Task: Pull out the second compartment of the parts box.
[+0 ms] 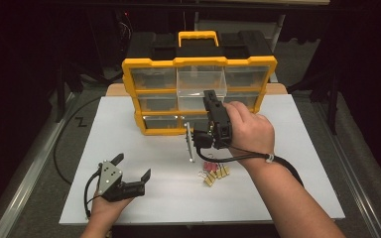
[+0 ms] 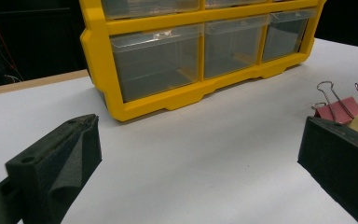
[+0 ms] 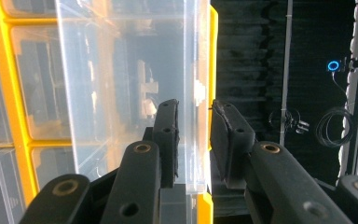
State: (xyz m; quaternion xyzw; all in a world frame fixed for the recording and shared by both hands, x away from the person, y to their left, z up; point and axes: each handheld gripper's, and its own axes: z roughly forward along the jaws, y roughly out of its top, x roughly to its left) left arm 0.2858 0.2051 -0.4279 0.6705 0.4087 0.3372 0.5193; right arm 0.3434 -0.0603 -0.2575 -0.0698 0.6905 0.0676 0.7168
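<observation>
We hold a gripper in each hand at a white table (image 1: pixel 287 163). The big thing on it is a yellow box of drawers (image 1: pixel 198 94), and we tell every place from that box.

Our right gripper (image 1: pixel 212 101) is up against the front of the box, near its middle. A clear drawer (image 1: pixel 201 82) sticks out of the top row there. In the right gripper view, the clear drawer (image 3: pixel 135 84) has one thin side wall standing between the two black jaws. The jaws are narrow, one on each side of that wall. We can see a small gap on the right side of the wall, so the pads do not squeeze it.

Our left gripper (image 1: pixel 133 166) rests low on the table, well in front of the box and off to its left. Its jaws stand wide apart with nothing between them. In the left gripper view, the box (image 2: pixel 196 51) is straight ahead, across bare table.

A little pile of clips (image 1: pixel 214 171), pink and yellow, lies on the table in front of the box, below our right hand (image 1: pixel 250 130). A thin metal piece (image 1: pixel 189 141) lies just in front of the box.
</observation>
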